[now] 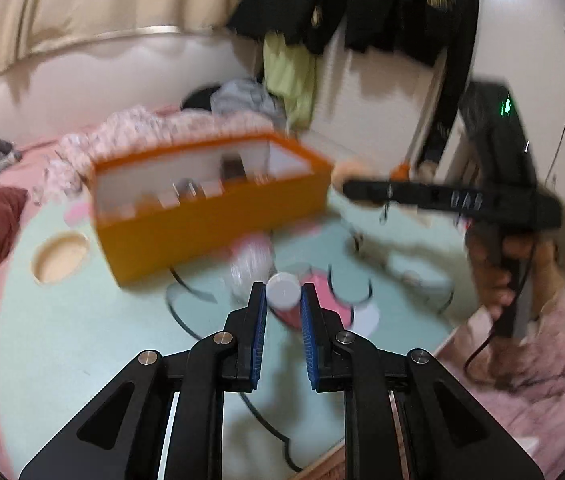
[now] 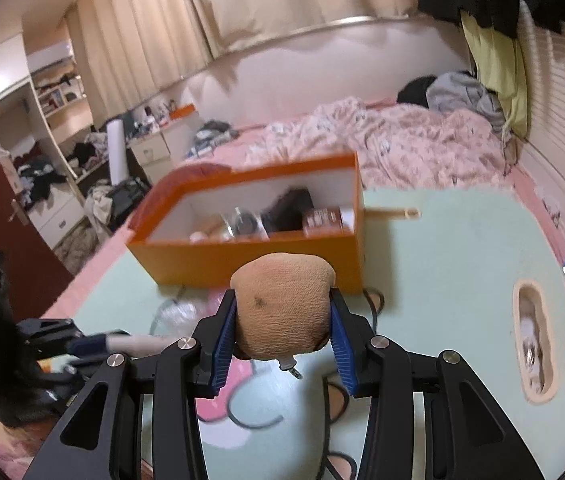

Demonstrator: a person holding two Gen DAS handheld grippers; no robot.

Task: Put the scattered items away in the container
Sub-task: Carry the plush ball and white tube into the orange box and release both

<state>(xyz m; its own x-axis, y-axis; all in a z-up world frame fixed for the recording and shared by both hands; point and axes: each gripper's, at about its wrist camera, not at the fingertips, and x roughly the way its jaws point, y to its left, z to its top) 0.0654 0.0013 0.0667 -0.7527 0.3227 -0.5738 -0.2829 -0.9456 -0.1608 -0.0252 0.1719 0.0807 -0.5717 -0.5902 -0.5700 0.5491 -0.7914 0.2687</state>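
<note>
The left claw [image 1: 282, 300] is pinching a small white-capped bottle [image 1: 282, 289]. The right claw [image 2: 283, 322] is squeezing a tan plush toy [image 2: 282, 304] near the orange box [image 2: 250, 256].

Left tool [image 1: 282, 300] around white-capped bottle [image 1: 282, 290] (blurred).

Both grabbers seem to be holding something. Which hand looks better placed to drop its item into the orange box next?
Probably the right. The right gripper grips a tan plush facing the orange box. The left gripper, shut on a white-capped tube, sits off one corner.

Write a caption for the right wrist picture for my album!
Right claw squeezing a tan plush toy before the orange cardboard box.
</note>
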